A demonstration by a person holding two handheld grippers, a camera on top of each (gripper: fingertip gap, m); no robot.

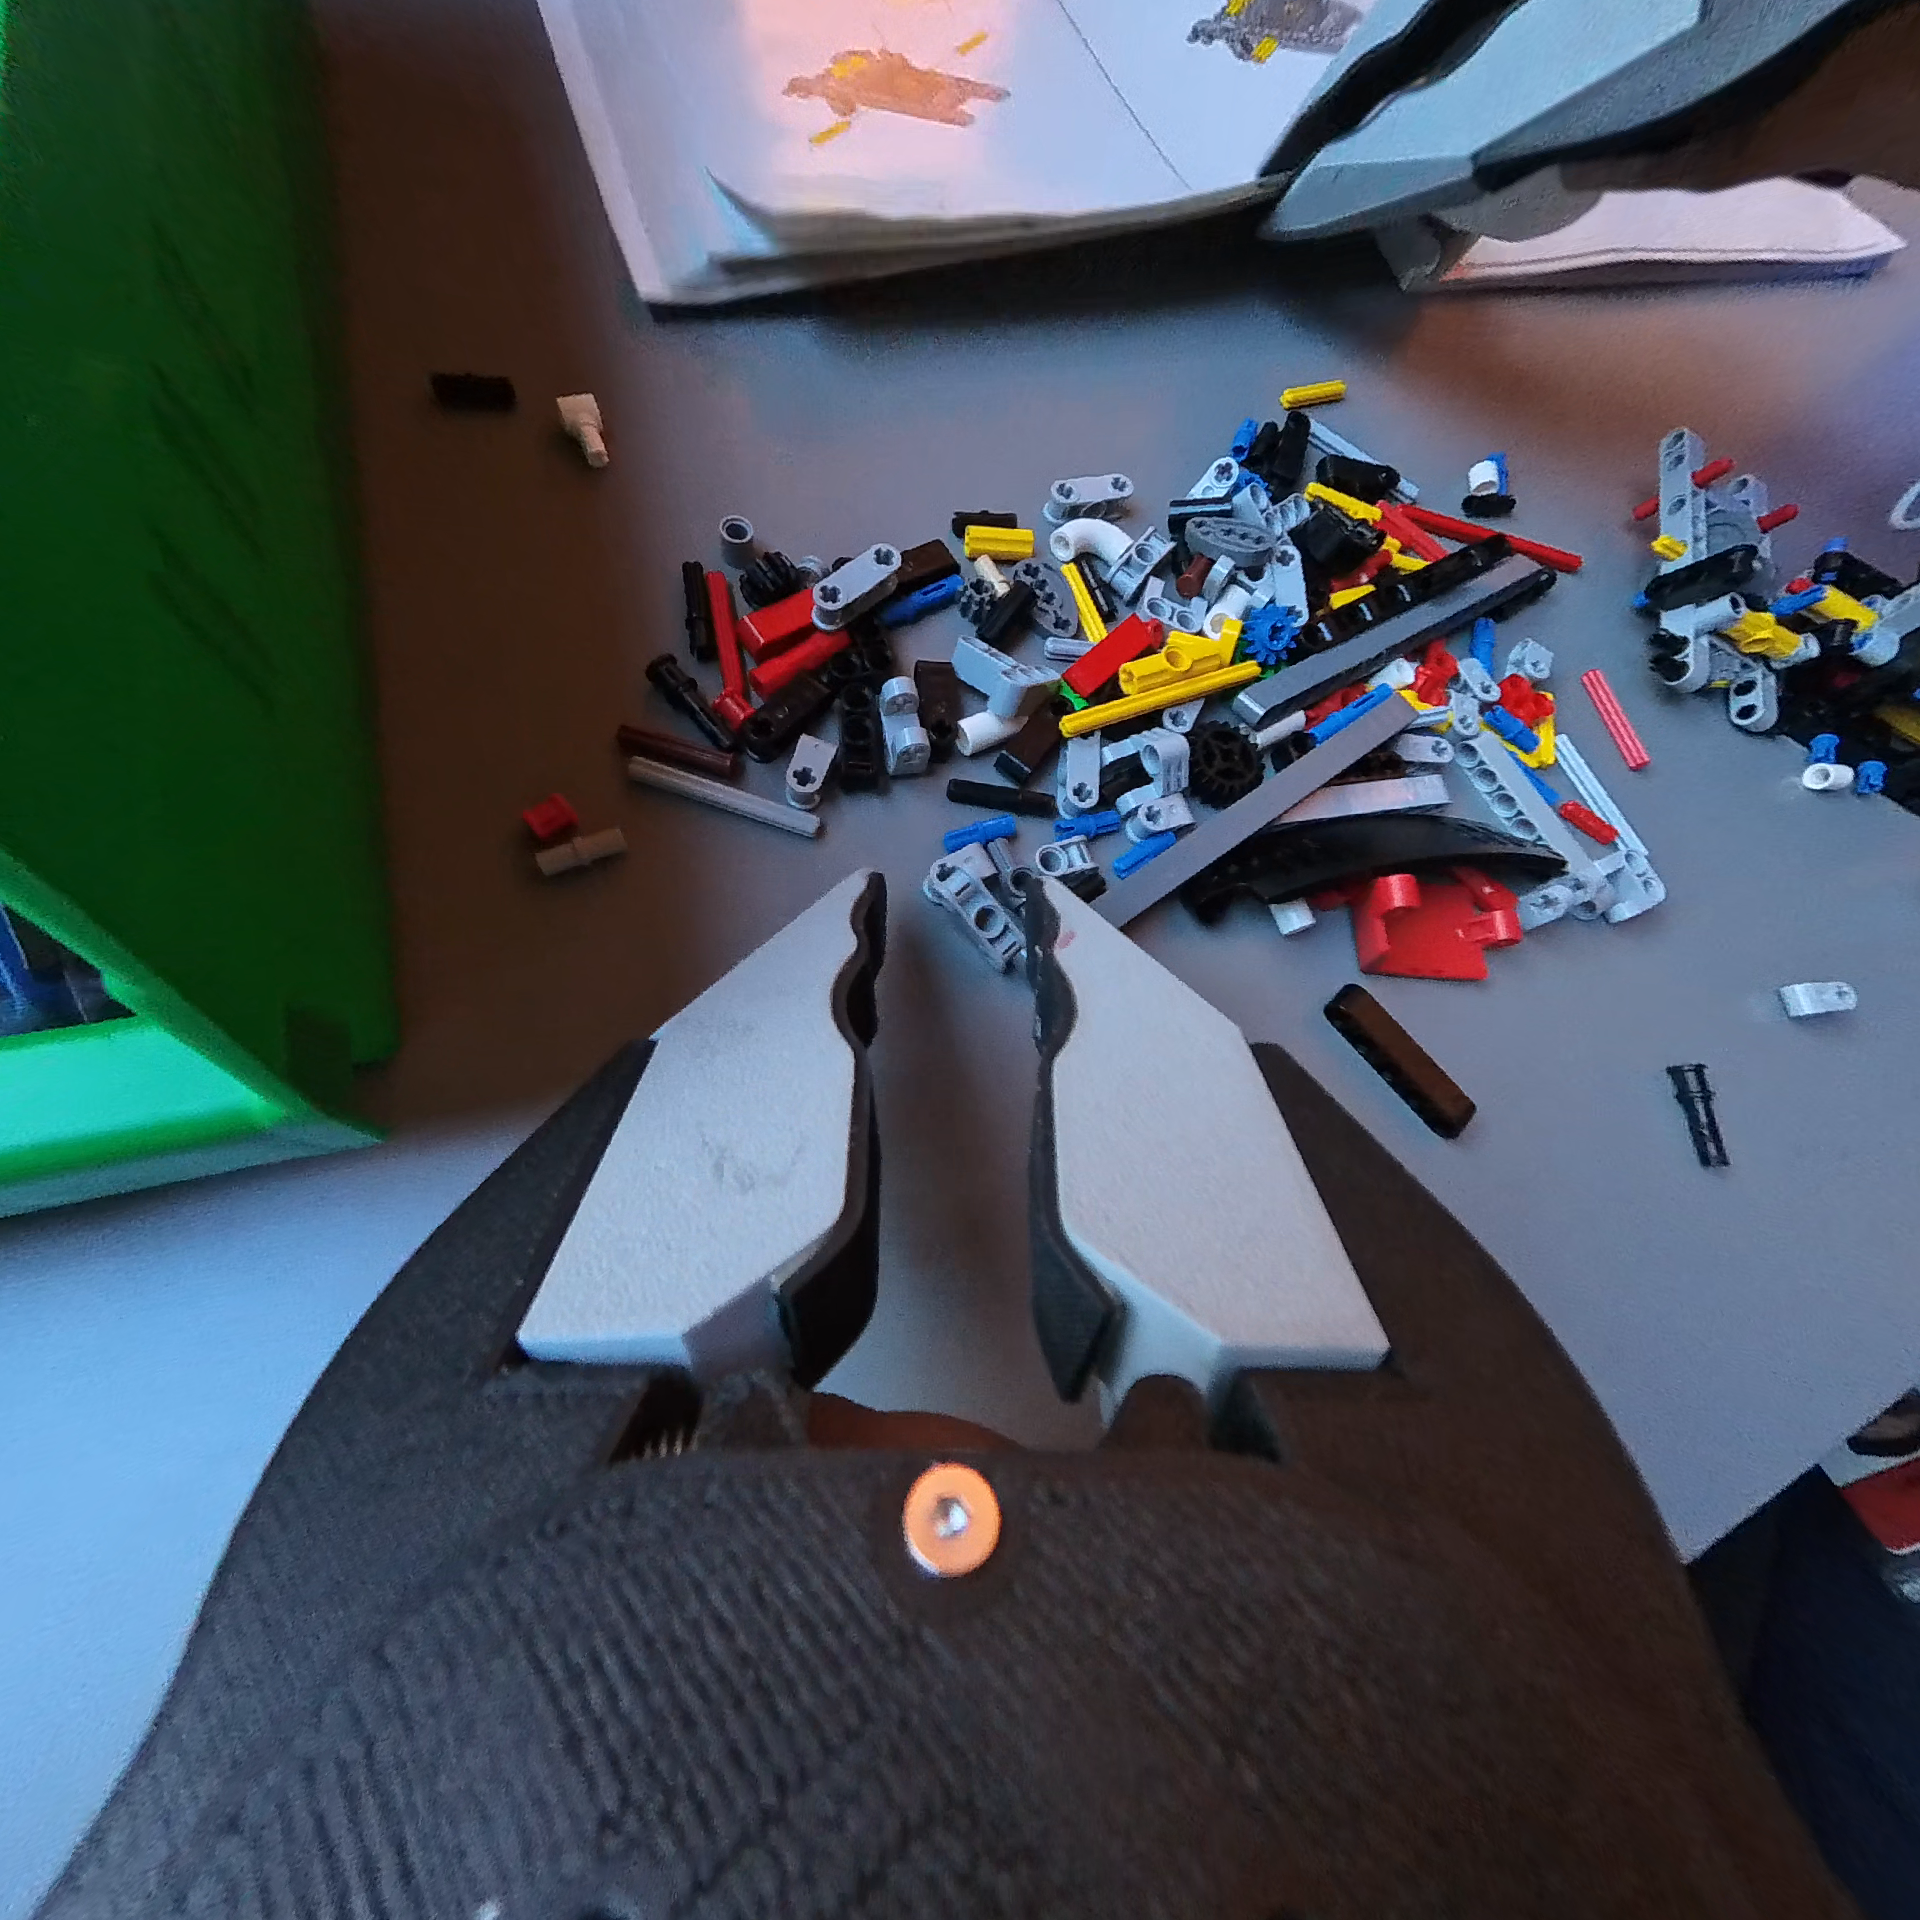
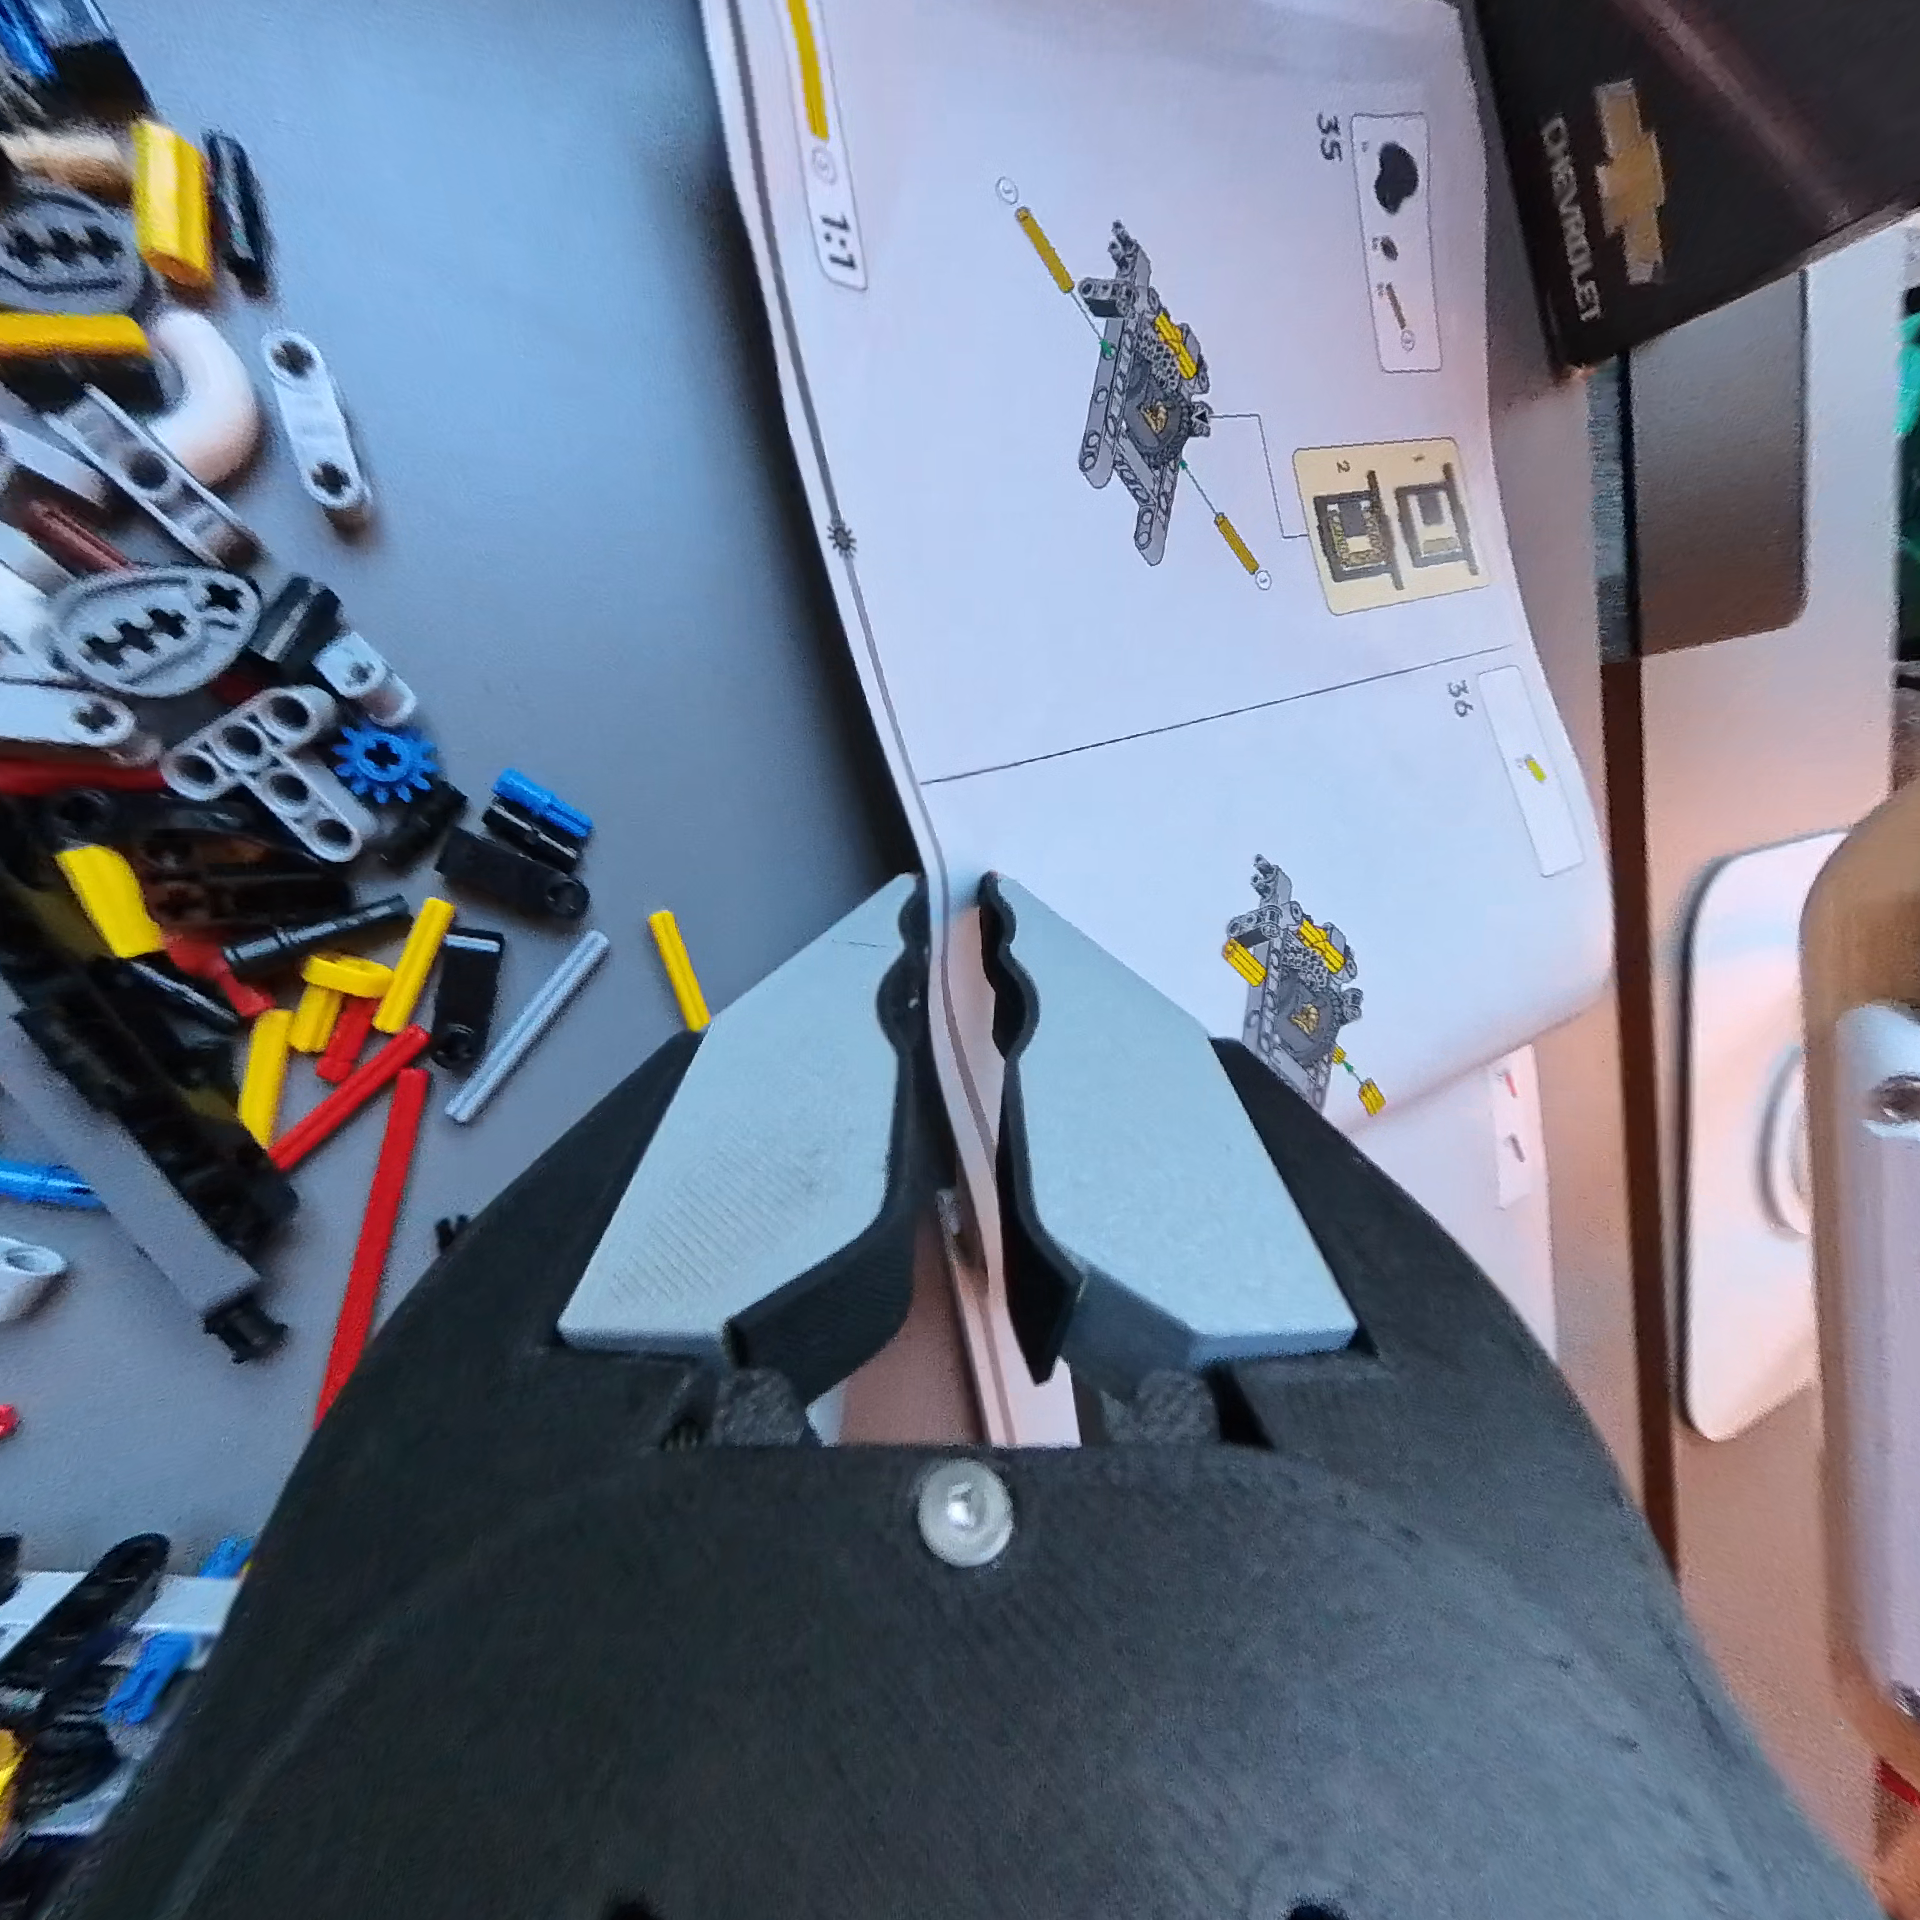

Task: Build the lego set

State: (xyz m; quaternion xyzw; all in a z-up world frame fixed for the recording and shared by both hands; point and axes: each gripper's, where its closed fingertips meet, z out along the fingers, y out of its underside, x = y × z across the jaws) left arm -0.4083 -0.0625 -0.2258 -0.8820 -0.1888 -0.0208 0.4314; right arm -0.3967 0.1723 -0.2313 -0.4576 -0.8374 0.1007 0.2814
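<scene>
Black textured housing fills the bottom of each wrist view, with grey fingers reaching forward from it. On the left gripper [image 1: 956,914] the jaws stand spread with nothing but grey table [image 1: 1558,1195] between them; the nearest thing is a light grey holed beam [image 1: 971,909] lying just beside the right fingertip, at the near edge of a heap of loose building-toy parts [image 1: 1195,665] in red, yellow, blue, black and grey. A dark brown beam [image 1: 1397,1060] and a black pin [image 1: 1699,1112] lie apart to the right, a red bush and tan pin [image 1: 566,836] to the left, and a green box [image 1: 177,571] stands along the left edge. Farther right sits a partly built grey and yellow assembly [image 1: 1745,592].

The right gripper [image 2: 951,899] has its jaws narrowly parted around the lifted edge of a page of the open instruction booklet [image 2: 1195,727]; the left pad touches the paper, while a slim gap shows at the right pad, so a firm pinch cannot be told. The page curves up from the table. A yellow axle [image 2: 677,966] and a light grey axle [image 2: 530,1023] lie just left of the fingers, and a dark box [image 2: 1704,156] sits at the upper right
</scene>
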